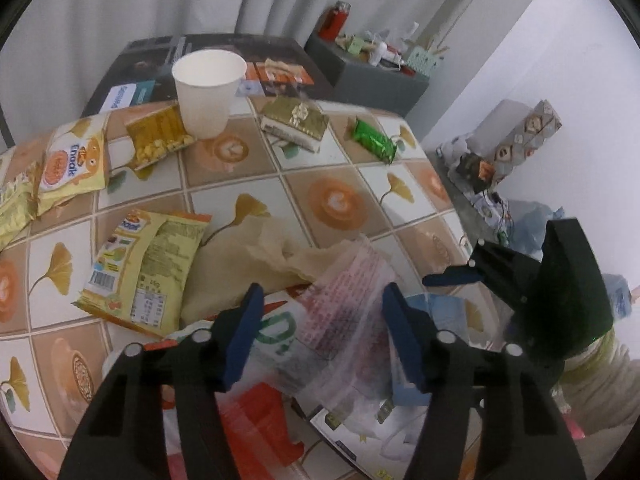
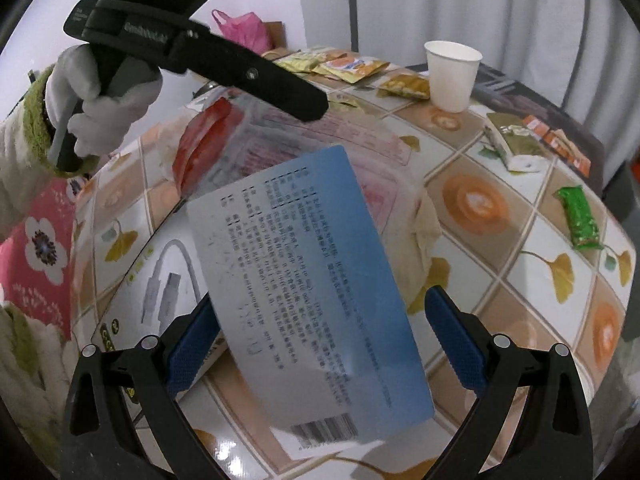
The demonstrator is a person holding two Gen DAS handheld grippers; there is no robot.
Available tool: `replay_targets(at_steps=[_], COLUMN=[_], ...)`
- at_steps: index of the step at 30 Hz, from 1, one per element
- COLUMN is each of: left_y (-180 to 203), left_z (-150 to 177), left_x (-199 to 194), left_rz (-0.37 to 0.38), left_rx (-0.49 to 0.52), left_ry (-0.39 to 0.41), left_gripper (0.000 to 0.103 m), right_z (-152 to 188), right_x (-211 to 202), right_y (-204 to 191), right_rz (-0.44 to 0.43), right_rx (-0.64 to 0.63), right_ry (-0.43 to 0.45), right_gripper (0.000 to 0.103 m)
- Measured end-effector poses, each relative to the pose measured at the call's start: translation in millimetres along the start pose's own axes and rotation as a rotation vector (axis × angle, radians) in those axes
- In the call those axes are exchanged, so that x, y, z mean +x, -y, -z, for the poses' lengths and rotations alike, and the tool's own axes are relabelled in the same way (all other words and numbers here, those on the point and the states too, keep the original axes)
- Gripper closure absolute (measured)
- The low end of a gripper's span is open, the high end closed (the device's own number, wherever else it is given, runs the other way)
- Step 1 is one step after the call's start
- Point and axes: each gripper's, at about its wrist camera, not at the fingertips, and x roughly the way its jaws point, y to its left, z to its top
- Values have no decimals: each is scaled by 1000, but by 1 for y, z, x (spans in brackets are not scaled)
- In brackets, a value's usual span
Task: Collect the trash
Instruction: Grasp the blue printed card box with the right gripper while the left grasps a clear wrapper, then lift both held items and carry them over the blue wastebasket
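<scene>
Trash uncollected: blue packet [image 2: 316, 280] between parted right gripper [image 2: 326, 340] jaws, ungripped; clear printed bag [image 1: 340, 312] between spread left gripper [image 1: 320, 336] jaws. Ahead of jaws, well apart: paper cup [image 1: 208, 88], green wrapper [image 1: 372, 140], yellow snack packet [image 1: 144, 272]. Progress: early; most remaining.

A: what's sitting between the right gripper [image 2: 320, 336] fingers?

B: a blue printed packet [image 2: 316, 268], tilted. Jaws wide apart, can't tell if a pad touches it.

A: and around the packet?

B: left gripper [image 2: 304, 106] above-left of it in a white-gloved hand [image 2: 108, 100], over a clear bag [image 2: 256, 148]. Paper cup [image 2: 452, 76] and green wrapper [image 2: 580, 216] well off to its right on the table [image 2: 532, 280].
</scene>
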Motion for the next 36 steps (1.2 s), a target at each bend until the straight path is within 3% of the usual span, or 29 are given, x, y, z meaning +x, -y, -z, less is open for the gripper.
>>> replay_targets(at_steps=[8,13,17,26,36], left_y=[4,9,14,31,68], left_z=[2,4,5,2,7], left_x=[0,-3,-8,-26,-63], left_rz=[-5,-4,8,23,67], left_rx=[41,60,70,73,99], left_ry=[-22,-10,8,81,173], left_gripper=[73,93,102,103,103], right_z=[-2,-1,2,16,48], right_x=[5,4,-2,-29,-79], right_y=[7,12,15,9,16], right_rz=[-82,-106,-105,-82,-26], right_rx=[33,79,108,156,351], right_ry=[-11,0,17,85,230], right_gripper=[9,24,25,25,26])
